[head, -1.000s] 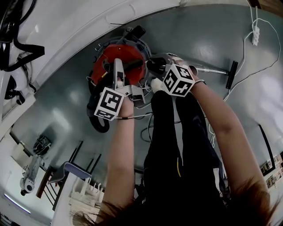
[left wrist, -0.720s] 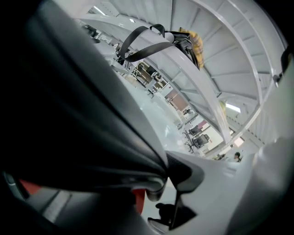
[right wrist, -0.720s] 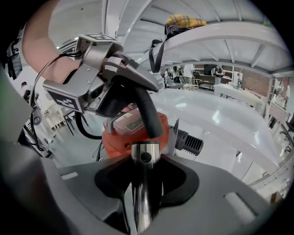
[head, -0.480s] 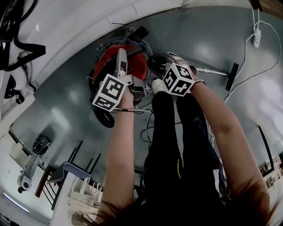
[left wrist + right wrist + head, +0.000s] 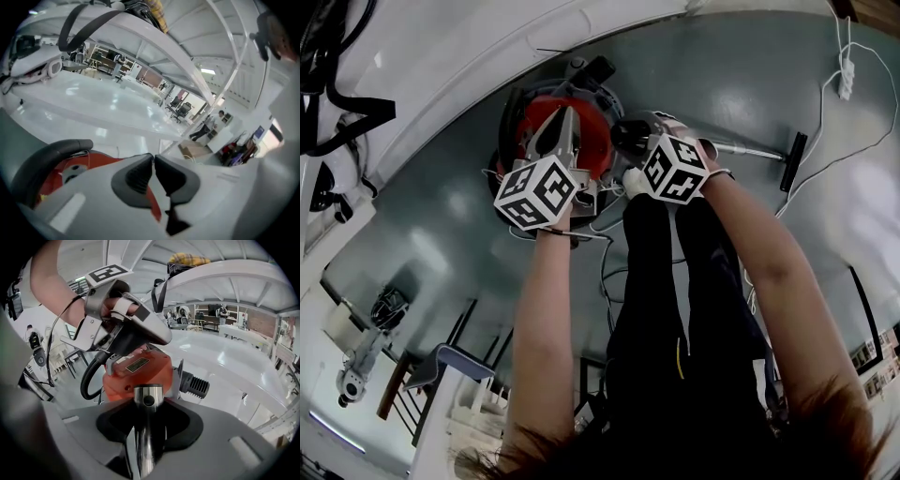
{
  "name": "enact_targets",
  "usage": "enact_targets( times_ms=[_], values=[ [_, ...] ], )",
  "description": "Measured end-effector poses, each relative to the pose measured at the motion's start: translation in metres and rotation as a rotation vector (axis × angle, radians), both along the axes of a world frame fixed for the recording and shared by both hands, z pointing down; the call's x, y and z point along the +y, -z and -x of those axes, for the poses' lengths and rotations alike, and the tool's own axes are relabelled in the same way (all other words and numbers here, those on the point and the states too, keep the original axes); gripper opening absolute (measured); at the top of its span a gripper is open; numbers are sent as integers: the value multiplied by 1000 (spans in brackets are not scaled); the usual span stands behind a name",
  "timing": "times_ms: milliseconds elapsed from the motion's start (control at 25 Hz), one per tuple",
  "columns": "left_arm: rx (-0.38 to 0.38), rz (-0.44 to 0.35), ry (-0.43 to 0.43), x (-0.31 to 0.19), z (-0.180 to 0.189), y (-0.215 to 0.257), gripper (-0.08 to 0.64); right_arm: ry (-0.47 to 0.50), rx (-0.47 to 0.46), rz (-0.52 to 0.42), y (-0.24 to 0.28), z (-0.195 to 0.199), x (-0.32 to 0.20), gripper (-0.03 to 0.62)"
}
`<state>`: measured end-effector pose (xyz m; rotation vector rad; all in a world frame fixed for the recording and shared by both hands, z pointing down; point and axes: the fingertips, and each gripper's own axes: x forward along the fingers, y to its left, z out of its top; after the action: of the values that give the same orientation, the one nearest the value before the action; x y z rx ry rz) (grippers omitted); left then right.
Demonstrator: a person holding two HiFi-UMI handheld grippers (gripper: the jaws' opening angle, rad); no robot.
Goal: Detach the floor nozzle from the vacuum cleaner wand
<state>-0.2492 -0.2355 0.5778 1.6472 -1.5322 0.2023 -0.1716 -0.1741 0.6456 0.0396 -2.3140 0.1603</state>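
Observation:
The red vacuum cleaner (image 5: 581, 131) sits on the grey floor under both grippers. My left gripper (image 5: 565, 116) hovers over its top. Its jaws are closing, and its pads (image 5: 138, 176) almost meet with nothing between them. My right gripper (image 5: 642, 150) is shut on the chrome wand (image 5: 148, 401), whose open end with a small hole pokes past the jaws toward the red body (image 5: 138, 373). In the head view the wand (image 5: 750, 150) runs right to the black floor nozzle (image 5: 791, 159), which lies on the floor still attached.
A black corrugated hose (image 5: 91, 376) loops beside the red body. A white power strip (image 5: 841, 75) and its cable lie at the far right. A white table edge (image 5: 441, 66) curves along the upper left. Chairs (image 5: 441, 361) stand at the lower left.
My left gripper has moved up and right over the red body, rolled, and its jaws have opened and then come together. The right gripper and the wand have stayed still.

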Motion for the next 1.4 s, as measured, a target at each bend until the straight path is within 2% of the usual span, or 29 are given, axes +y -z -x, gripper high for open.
enact_targets(
  times_ms=[80, 200, 360, 560, 680, 920, 1160, 1280, 1400],
  values=[
    [36, -35, 18, 7, 1, 5, 15, -5, 6, -1, -3, 2, -4, 155],
    [43, -86, 58, 19, 4, 17, 12, -19, 10, -8, -4, 7, -12, 155],
    [45, -127, 83, 33, 10, 31, 14, -54, -29, -24, 11, 32, -34, 153],
    [58, -135, 104, 40, 20, 36, 13, -53, -26, -28, 19, 50, -48, 155],
    [57, -148, 98, 39, 22, 40, 13, -92, -43, -44, 28, 55, -63, 155],
    [57, -157, 129, 42, 26, 41, 12, -76, -101, -67, 50, 102, -74, 156],
    [64, -158, 121, 46, 24, 42, 14, -61, -54, -96, 33, 124, -75, 165],
    [58, -159, 118, 47, 24, 40, 15, -76, -74, -72, 30, 126, -76, 249],
    [47, -151, 124, 49, 27, 36, 18, -96, -99, -49, 34, 121, -78, 284]
  ],
)
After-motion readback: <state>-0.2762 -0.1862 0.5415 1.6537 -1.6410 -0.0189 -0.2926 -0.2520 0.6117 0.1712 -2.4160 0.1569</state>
